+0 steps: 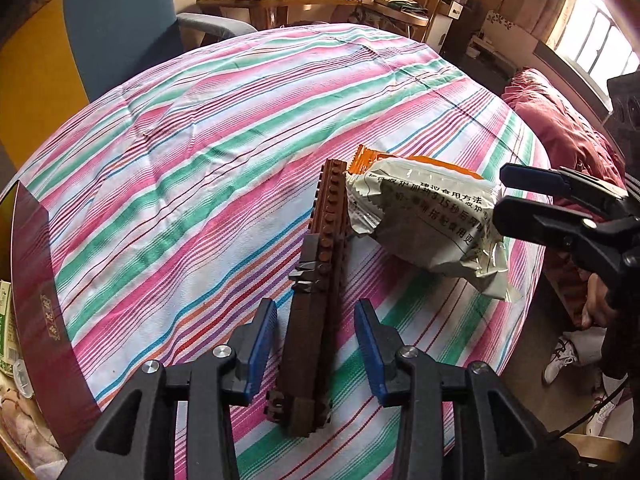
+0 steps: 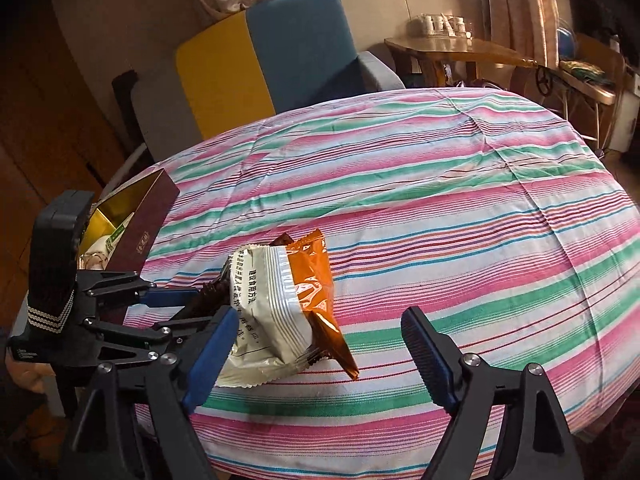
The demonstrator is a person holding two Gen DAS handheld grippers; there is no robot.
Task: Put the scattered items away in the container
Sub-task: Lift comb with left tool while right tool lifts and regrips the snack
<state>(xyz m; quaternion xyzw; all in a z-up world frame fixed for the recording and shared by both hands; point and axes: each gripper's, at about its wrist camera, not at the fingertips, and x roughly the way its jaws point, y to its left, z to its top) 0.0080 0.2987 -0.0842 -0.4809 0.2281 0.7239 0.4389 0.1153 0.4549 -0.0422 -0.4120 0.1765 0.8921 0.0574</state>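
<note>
Mostly the striped cloth (image 2: 440,184) lies bare: the far half and the right side of the counter (image 2: 624,320) hold nothing, so there is open room there out to the rounded edge. The things cluster near the close edge. A long brown brick bar (image 1: 320,264) lies flat on the cloth, running away from the left tool (image 1: 316,344), whose blue pads stand wide on either side of the bar's near end without touching it. Just right of the bar, a white packet (image 1: 432,224) rests tilted over an orange packet (image 1: 372,160); both touch. The right tool (image 2: 316,356) is also wide, its left pad against the white packet's near corner, its right pad well clear over bare cloth. At the counter's left edge stands the box (image 2: 148,216), dark red outside and gold inside, with a few items already in it. Beyond the counter are a blue and yellow chair (image 2: 296,48), a wooden side table (image 2: 460,52), curtains and a bright window. The 2 packets crowd the bar's right side.
</note>
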